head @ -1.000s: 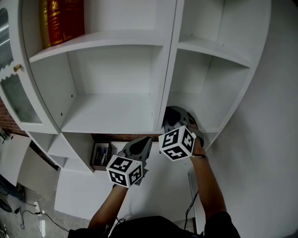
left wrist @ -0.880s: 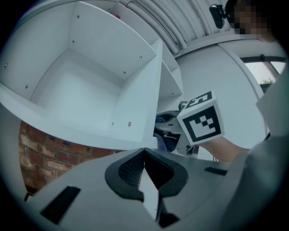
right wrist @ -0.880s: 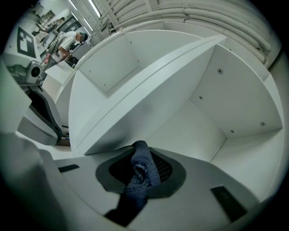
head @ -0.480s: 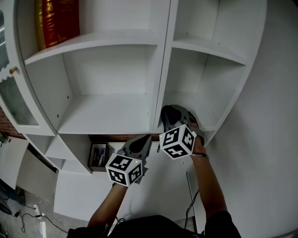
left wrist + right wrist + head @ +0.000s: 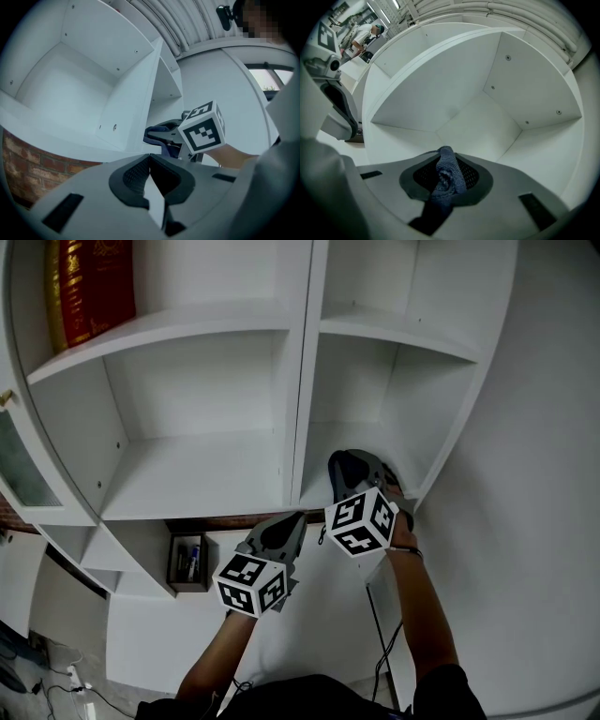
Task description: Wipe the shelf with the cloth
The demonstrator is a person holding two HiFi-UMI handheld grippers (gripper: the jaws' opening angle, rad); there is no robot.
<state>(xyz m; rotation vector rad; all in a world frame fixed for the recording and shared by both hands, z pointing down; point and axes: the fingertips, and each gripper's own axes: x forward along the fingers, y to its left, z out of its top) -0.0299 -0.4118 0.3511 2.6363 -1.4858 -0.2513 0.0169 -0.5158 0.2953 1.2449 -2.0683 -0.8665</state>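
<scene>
**One cloth (image 5: 446, 174), pinched and aimed at the shelf (image 5: 328, 451)**

I have the right gripper (image 5: 446, 163) clamped shut on the blue cloth, a fold bunched between its jaws, presumably so the fabric leads into the wipe. It points into the right-hand compartment, at the shelf's front edge. Contact I can't confirm. The left gripper (image 5: 150, 158) is closed on nothing and parked lower, likely just out of the way. Only the right gripper view shows the cloth. The head view hides it behind the marker cube (image 5: 358, 519).
</scene>
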